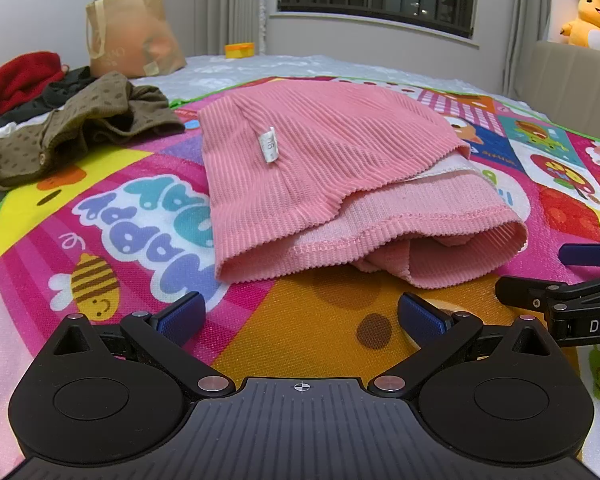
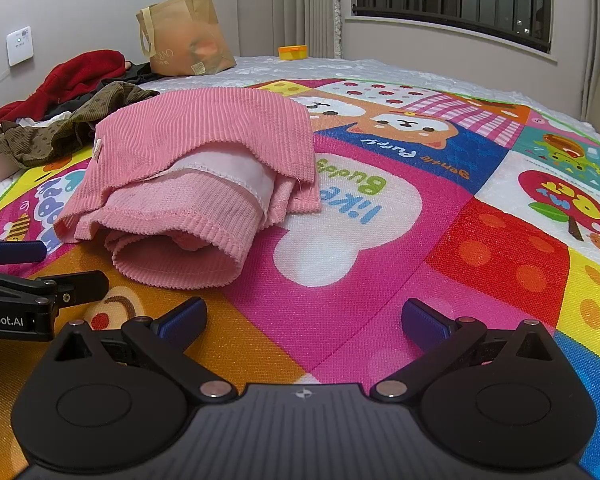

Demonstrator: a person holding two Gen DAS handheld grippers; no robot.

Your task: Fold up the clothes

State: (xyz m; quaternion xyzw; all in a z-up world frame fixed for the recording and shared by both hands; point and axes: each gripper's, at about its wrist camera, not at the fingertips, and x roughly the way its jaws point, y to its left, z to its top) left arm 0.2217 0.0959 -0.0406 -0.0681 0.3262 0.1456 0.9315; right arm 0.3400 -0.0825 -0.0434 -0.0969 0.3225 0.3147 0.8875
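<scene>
In the middle of the frame, a ribbed pink garment [image 1: 332,168] lies folded on the bumpy play mat [image 1: 300,320], just above both wide-open, empty grippers: left gripper [image 1: 300,314], right gripper [image 2: 304,318].

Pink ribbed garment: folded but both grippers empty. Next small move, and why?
Probably close the left gripper on the near hem of the pink ribbed garment: both grippers are open and short of it, the right gripper over bare play mat, and that near roll gapes loosely.

Your two wrist views sit low and close over the play mat [image 1: 308,320], side by side, facing the window; both share the pink garment [image 2: 204,168].
</scene>
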